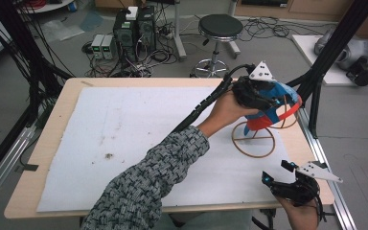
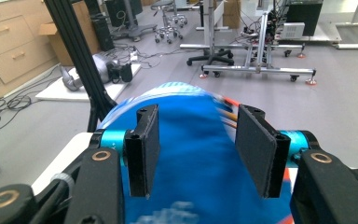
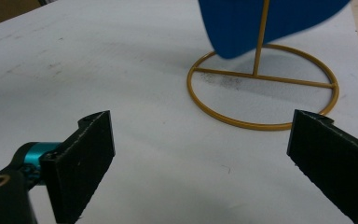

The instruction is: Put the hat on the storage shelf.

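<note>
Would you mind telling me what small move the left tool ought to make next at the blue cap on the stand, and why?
Probably lift the left tool straight back off the blue cap. Its jaws stand apart with the cap between them, unpressed, and the cap sits on the gold wire stand, so easing away gently should avoid dragging it off.

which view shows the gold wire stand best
The right gripper view: the gold wire stand shows its whole ring base, crossbar and upright post. The high view shows it farther off, top hidden by the blue cap. The left gripper view gives just thin wires.
</note>
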A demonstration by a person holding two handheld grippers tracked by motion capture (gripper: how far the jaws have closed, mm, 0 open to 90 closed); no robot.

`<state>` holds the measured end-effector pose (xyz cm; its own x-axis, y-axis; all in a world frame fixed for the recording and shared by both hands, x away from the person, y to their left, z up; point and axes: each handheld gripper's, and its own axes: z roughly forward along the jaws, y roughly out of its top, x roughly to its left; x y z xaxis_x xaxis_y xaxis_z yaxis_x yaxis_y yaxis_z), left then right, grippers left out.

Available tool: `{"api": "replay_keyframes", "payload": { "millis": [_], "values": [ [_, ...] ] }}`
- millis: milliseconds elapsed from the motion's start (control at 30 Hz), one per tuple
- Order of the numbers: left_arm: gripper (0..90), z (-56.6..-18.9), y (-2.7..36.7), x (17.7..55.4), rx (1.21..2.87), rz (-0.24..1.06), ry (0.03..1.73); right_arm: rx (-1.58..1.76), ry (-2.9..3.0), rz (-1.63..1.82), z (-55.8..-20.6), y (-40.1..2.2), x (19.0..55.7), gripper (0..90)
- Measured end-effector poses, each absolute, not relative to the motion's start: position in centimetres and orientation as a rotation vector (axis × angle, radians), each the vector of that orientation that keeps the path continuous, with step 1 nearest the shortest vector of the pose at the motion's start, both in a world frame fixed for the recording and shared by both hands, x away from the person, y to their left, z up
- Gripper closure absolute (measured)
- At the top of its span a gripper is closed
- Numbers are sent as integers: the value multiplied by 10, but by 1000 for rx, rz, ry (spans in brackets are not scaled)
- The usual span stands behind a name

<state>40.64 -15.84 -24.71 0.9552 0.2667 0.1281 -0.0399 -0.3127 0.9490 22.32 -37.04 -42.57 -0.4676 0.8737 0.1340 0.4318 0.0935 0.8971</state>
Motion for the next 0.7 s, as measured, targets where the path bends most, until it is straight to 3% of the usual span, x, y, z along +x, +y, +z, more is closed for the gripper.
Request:
{"api": "replay_keyframes", "payload": {
  "millis": [300, 700],
  "values": [
    [466, -240, -147, 406, 1868, 333, 160, 1277, 1937, 1352, -426, -370, 223, 64],
    [439, -237, -103, 412, 1867, 377, 220, 1276, 1946, 1350, -426, -368, 227, 64]
  ]
}}
